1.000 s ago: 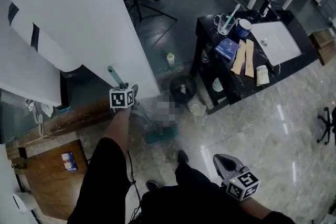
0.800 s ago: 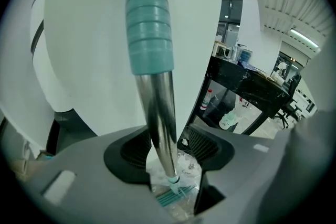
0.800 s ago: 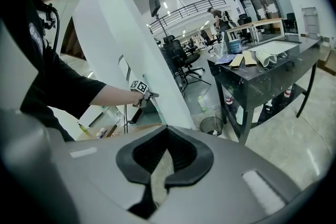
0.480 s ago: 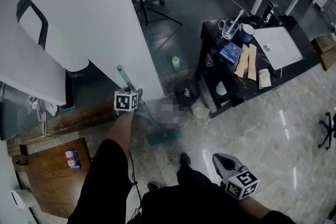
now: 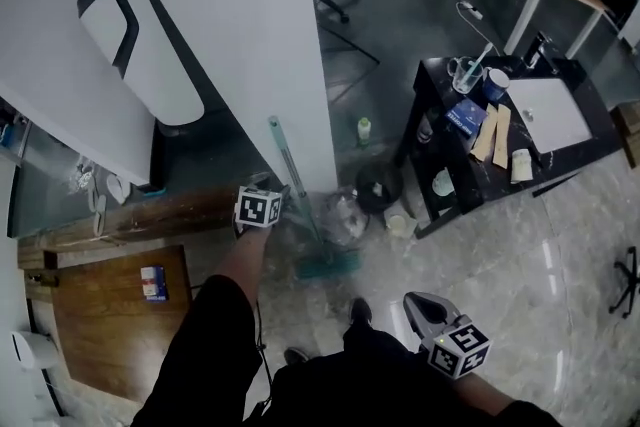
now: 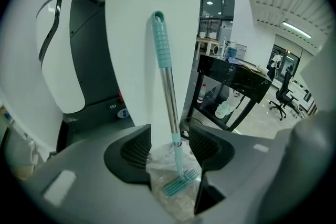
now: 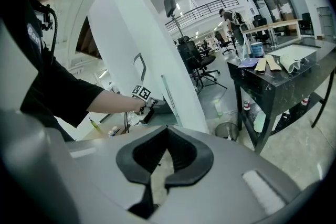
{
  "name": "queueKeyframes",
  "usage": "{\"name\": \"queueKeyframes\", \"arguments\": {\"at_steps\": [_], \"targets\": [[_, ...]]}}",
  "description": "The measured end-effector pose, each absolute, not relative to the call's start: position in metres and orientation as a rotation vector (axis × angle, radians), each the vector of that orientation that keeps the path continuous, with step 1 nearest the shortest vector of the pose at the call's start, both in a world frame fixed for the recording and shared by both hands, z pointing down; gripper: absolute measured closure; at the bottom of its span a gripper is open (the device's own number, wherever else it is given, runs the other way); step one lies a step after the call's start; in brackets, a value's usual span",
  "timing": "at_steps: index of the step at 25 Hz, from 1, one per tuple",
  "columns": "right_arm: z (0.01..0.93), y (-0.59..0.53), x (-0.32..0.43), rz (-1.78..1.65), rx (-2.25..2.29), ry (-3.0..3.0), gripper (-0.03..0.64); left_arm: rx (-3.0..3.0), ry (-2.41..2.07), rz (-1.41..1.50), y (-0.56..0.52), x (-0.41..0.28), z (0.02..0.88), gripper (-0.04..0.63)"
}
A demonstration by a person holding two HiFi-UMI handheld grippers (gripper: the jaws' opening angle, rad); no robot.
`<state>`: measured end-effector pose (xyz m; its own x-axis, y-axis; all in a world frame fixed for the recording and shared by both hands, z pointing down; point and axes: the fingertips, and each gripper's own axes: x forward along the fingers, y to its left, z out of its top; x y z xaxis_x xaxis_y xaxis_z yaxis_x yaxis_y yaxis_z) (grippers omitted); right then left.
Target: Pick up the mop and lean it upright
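The mop (image 5: 298, 187) stands upright on the floor. Its teal-tipped metal handle (image 6: 167, 81) leans against the white pillar (image 5: 260, 35), and its teal head (image 6: 178, 183) rests on crumpled clear plastic. My left gripper (image 5: 274, 200) is just left of the handle at mid height. Its jaws stand open (image 6: 170, 147), with the handle seen between them but farther off, touching neither pad. My right gripper (image 5: 426, 312) hangs low near my body, away from the mop, shut on nothing (image 7: 167, 131).
A black table (image 5: 545, 153) with cups and packets stands at the right, and a dark bin (image 5: 380, 185) and a small bottle (image 5: 365, 129) sit by its legs. A wooden cabinet (image 5: 110, 315) is at the lower left. Office chairs stand farther back.
My left gripper has come off the mop handle and drawn back a little toward me. The mop stays leaning on the pillar. The right gripper has not moved.
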<state>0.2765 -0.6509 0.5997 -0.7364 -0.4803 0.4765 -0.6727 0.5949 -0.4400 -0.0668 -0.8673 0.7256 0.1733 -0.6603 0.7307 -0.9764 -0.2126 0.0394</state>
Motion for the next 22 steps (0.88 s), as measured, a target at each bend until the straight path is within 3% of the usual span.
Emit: {"name": "queueKeyframes", "arguments": {"at_steps": [22], "targets": [[0.562, -0.547, 0.124, 0.697, 0.546, -2.662, 0.612, 1.985, -1.635, 0.405, -0.634, -0.106, 0.658, 0.396]]}}
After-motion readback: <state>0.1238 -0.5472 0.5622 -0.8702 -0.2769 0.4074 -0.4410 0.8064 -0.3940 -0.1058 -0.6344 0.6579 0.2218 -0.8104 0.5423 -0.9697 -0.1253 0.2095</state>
